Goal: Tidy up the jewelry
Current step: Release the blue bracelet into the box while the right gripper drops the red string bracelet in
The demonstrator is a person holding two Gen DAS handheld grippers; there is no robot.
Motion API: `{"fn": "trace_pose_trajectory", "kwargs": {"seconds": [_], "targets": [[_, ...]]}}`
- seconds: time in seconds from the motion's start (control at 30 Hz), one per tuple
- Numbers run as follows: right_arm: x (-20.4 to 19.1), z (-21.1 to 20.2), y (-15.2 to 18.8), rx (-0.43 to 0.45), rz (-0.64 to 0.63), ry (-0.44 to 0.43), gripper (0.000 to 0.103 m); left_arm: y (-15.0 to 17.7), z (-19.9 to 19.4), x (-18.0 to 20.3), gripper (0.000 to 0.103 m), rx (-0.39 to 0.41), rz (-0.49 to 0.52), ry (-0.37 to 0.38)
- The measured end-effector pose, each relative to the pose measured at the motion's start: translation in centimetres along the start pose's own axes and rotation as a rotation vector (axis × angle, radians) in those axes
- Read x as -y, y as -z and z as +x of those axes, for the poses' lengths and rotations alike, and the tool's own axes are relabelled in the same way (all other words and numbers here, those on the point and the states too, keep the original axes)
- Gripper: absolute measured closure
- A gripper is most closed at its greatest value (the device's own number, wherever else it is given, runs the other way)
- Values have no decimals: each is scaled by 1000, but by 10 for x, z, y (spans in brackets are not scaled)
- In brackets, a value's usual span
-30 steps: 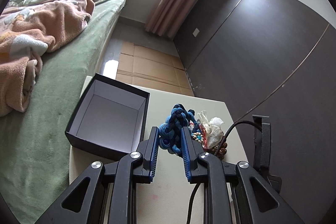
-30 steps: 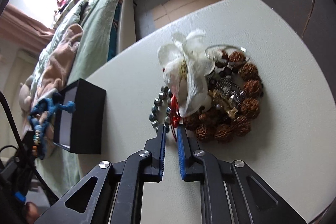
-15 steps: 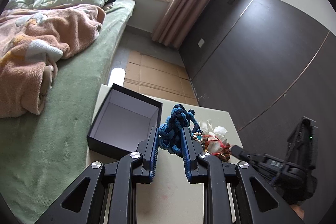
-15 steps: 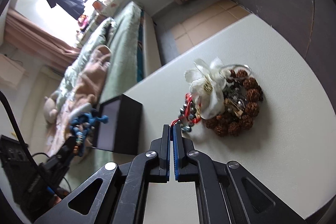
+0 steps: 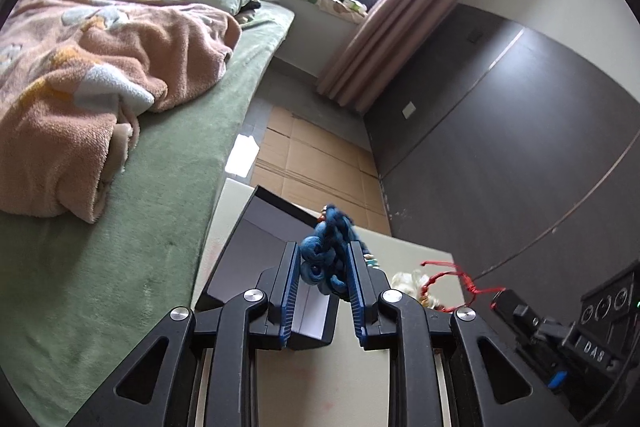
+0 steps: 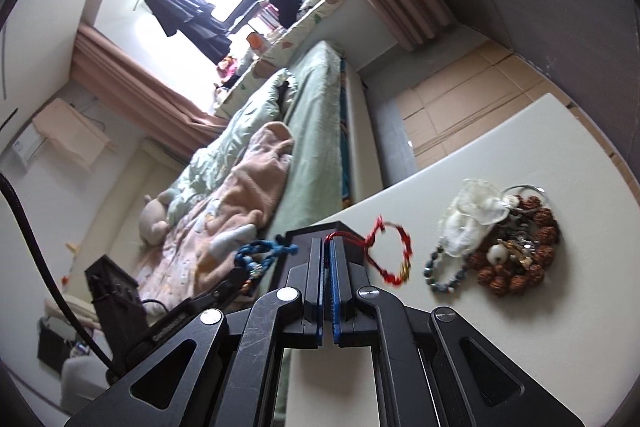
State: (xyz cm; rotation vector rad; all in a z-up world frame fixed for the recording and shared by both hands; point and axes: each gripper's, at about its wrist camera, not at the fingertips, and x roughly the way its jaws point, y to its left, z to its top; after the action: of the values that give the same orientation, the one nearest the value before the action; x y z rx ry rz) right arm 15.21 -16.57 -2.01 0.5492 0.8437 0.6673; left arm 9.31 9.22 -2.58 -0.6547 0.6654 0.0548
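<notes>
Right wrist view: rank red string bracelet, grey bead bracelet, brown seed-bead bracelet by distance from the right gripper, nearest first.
1. red string bracelet: pinched in the right gripper, dangling to its right.
2. grey bead bracelet: on the table, further right.
3. brown seed-bead bracelet: farthest right, ringing the pile.

Left wrist view: sits behind the left tool [image 5: 323, 263], looks forward and down over the open black box [image 5: 256, 251] on the tabletop [image 5: 412, 259], bed [image 5: 132, 211] left, dark wall right, window far. Right wrist view: behind the right tool [image 6: 328, 255], tilted, close above the tabletop [image 6: 500, 339], facing bed [image 6: 312, 147] and window. Shared: box [image 6: 344, 233], jewelry pile [image 6: 508, 251] at far right [image 5: 416, 287], red cord bracelet [image 5: 444, 273] [image 6: 390, 255], blue braided piece [image 5: 326, 247] [image 6: 260, 253].
</notes>
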Motion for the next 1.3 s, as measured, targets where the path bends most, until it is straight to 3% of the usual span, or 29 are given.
{"fn": "trace_pose_trajectory", "kwargs": {"seconds": [0.03, 0.07, 0.13, 0.63, 0.73, 0.8, 0.87, 0.97, 1.3], "targets": [[-3, 4, 1, -5, 0, -12, 99, -2, 2, -2, 62, 2, -13, 4], [-6, 9, 1, -11, 0, -27, 99, -3, 2, -3, 43, 3, -19, -1], [-11, 20, 3, -22, -6, -39, 99, -5, 2, -5, 25, 16, -31, -15], [-47, 94, 9, -115, -34, -181, 99, -22, -12, -39, 24, 85, -165, -97], [-50, 112, 12, -145, -46, -150, 99, -22, -12, -42, 24, 88, -176, -102], [-44, 126, 14, -211, -33, -105, 91, -21, -13, -42, 24, 90, -175, -108], [-32, 128, 16, -235, 13, -99, 51, -19, -10, -40, 24, 76, -167, -119], [-21, 114, 13, -198, 46, -99, 25, -15, -7, -38, 24, 58, -172, -102], [11, 50, 4, -131, 50, 22, 20, 0, -3, -10, 24, 10, -98, -48]]}}
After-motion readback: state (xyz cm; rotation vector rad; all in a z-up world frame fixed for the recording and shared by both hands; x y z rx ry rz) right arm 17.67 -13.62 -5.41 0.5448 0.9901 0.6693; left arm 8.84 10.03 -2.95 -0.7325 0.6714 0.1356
